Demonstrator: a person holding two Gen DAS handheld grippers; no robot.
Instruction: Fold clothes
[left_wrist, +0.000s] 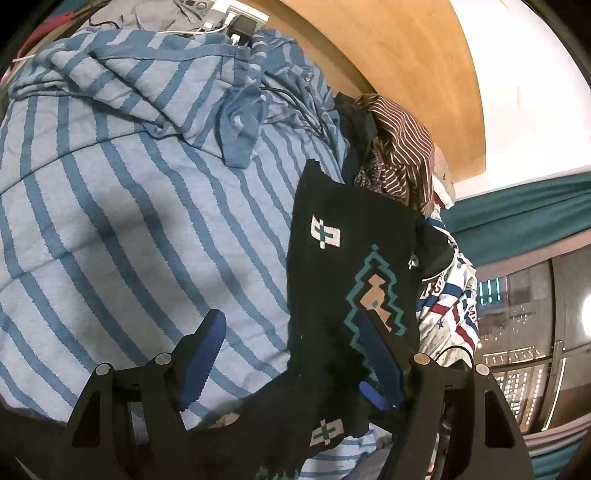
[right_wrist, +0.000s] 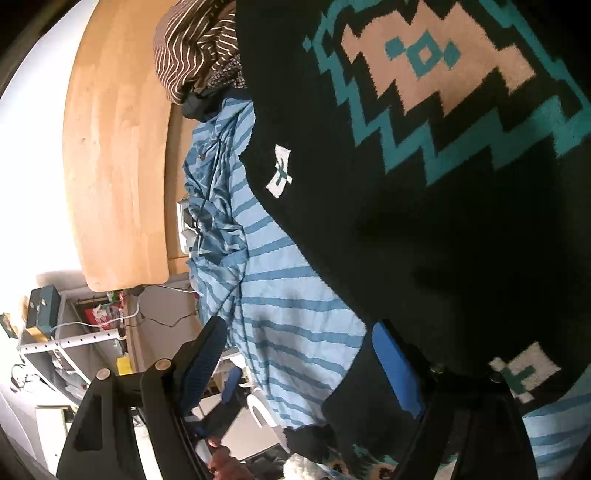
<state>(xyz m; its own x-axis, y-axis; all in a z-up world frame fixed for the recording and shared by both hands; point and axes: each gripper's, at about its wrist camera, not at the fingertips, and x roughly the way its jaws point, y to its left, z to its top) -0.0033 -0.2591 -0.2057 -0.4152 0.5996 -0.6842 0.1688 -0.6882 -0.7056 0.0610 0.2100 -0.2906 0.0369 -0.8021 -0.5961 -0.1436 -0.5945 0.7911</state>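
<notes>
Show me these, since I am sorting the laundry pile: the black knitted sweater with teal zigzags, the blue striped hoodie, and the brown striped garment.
black knitted sweater (left_wrist: 351, 236): left wrist view, plain black knit.
blue striped hoodie (left_wrist: 129, 206): left wrist view, flat body.
brown striped garment (left_wrist: 406, 147): left wrist view, crumpled top.

A black knitted sweater (left_wrist: 351, 258) with teal and beige stepped diamond patterns and small white cross marks lies spread in a long band over a light blue garment with darker blue stripes (left_wrist: 129, 221). The striped one is wide and mostly flat, and bunched in folds at its far side. At the far right is a crumpled pile: a brown cloth with thin white stripes (left_wrist: 402, 147) and a white garment with red and blue print (left_wrist: 450, 306).
</notes>
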